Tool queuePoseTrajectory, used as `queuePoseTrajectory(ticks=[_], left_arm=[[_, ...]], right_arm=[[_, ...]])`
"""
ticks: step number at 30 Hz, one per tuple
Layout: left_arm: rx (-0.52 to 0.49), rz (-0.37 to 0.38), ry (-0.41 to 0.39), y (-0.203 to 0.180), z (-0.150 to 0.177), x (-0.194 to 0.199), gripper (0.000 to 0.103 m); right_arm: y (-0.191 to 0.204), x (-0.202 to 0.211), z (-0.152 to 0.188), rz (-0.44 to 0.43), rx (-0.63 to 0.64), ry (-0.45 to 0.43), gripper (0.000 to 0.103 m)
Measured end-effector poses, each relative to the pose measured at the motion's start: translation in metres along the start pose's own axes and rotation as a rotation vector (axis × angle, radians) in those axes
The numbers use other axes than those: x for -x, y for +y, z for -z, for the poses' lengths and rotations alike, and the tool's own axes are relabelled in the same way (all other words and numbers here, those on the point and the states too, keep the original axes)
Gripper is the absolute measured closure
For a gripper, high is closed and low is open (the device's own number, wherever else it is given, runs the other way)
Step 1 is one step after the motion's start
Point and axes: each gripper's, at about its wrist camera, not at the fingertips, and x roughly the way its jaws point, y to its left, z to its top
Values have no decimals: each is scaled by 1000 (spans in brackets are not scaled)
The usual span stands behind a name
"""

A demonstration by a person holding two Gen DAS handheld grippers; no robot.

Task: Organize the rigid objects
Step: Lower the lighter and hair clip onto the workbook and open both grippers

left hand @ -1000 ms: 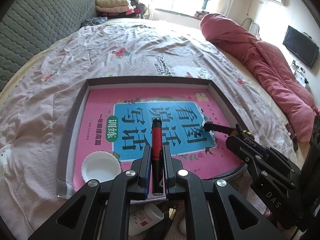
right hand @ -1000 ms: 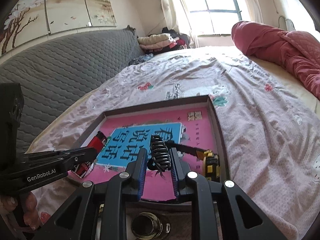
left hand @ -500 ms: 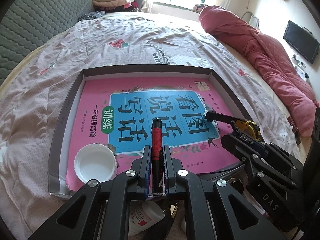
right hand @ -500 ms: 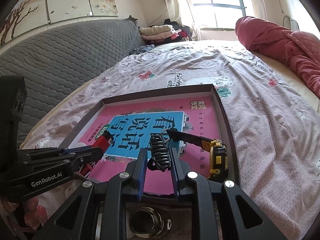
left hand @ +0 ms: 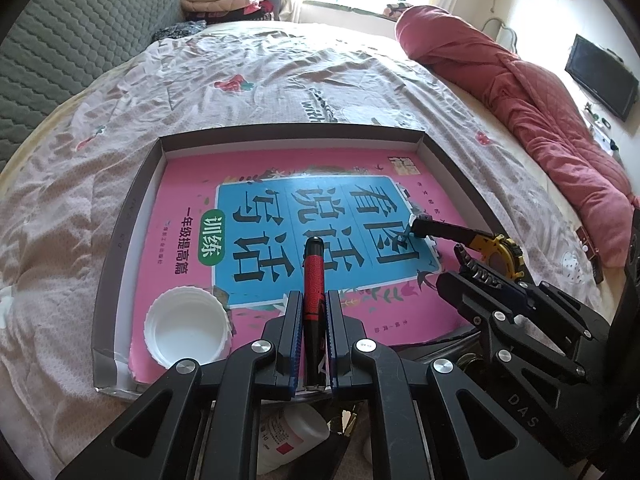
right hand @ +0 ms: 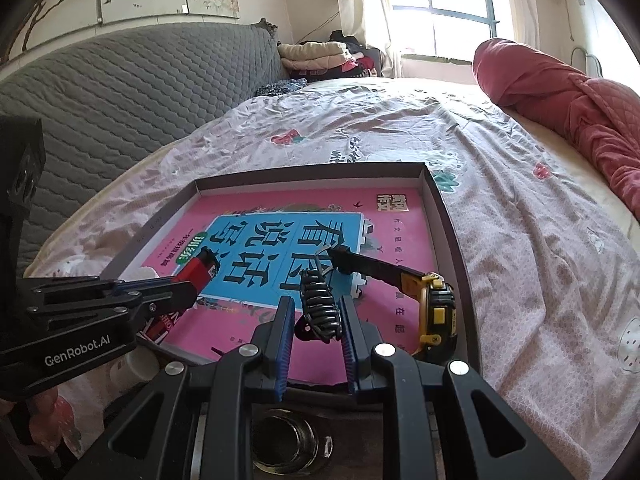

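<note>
Both tools have dropped toward the tray [left hand: 120, 236]: left tool [left hand: 313, 322] clamped on the lighter [left hand: 313, 276], right tool [right hand: 316, 332] on the clip [right hand: 318, 304], release looks near.

Both wrist cameras look forward along their fingers, close above the bed [left hand: 280, 80], sharing the shallow box [left hand: 120, 248] [right hand: 452, 240] from side-by-side angles

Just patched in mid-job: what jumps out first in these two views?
A bright pink workbook fills the shallow box on the bed. The left gripper holds a red pen above it, while the right gripper clamps a black hair clip. A yellow tape measure lies at the box's right side and a white lid in its near left corner.
</note>
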Motion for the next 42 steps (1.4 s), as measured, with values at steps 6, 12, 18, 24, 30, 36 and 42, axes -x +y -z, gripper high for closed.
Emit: queuePoseTrajectory(ticks=[6,12,18,24,30,36,42], left_arm=[[-13,-3,1,-2,1,-2,93],[-14,-10,14,-2,2,-6,93],[-19,-7,20,-3,2,-7,93],[-12,0,34,-2,2,-11,93],[-17,-2,45,-2,5,-13,92],[-14,0,48,-2,6,-13,92],[10,17,56,3,7,-11,92]], right_arm=[[2,-1,1,16,20,8,80],[3,-3,0,31,39,16,80],[5,-4,0,40,49,22,80],[4,-4,0,36,50,25,80],[5,-3,0,39,46,27,80],[3,-2,0,47,43,25,78],[-2,2,-2,29,20,7,68]])
